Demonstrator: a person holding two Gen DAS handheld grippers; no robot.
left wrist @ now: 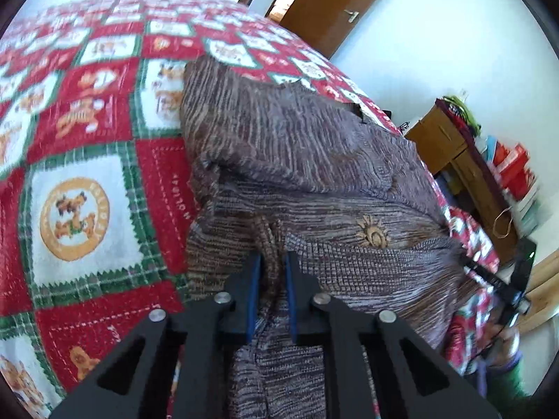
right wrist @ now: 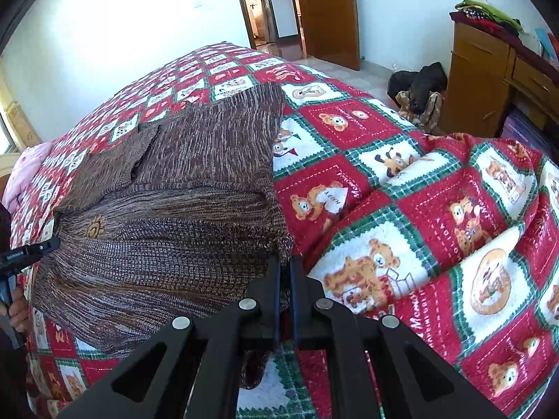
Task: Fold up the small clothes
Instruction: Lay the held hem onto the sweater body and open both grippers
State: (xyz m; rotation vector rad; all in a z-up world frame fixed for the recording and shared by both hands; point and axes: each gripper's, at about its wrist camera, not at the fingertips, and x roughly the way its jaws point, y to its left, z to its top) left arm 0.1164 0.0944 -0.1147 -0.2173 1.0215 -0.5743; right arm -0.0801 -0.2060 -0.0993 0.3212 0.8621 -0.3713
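A brown knitted sweater (left wrist: 314, 160) with a small tan embroidered motif (left wrist: 373, 232) lies on a bed, its near part lifted and folded over. My left gripper (left wrist: 272, 262) is shut on a bunched fold of the sweater's near edge. In the right wrist view the same sweater (right wrist: 181, 181) spreads over the left half of the bed, and my right gripper (right wrist: 284, 262) is shut on its near right corner. The other gripper (right wrist: 24, 251) shows at that view's left edge, and the right gripper (left wrist: 503, 279) appears at the right edge of the left view.
The bed wears a red, green and white teddy-bear quilt (right wrist: 401, 202), rumpled at the right. A wooden cabinet (right wrist: 482, 80) with clothes on top stands at the right, dark clothes (right wrist: 419, 87) lie on the floor, and a brown door (right wrist: 328, 10) is behind.
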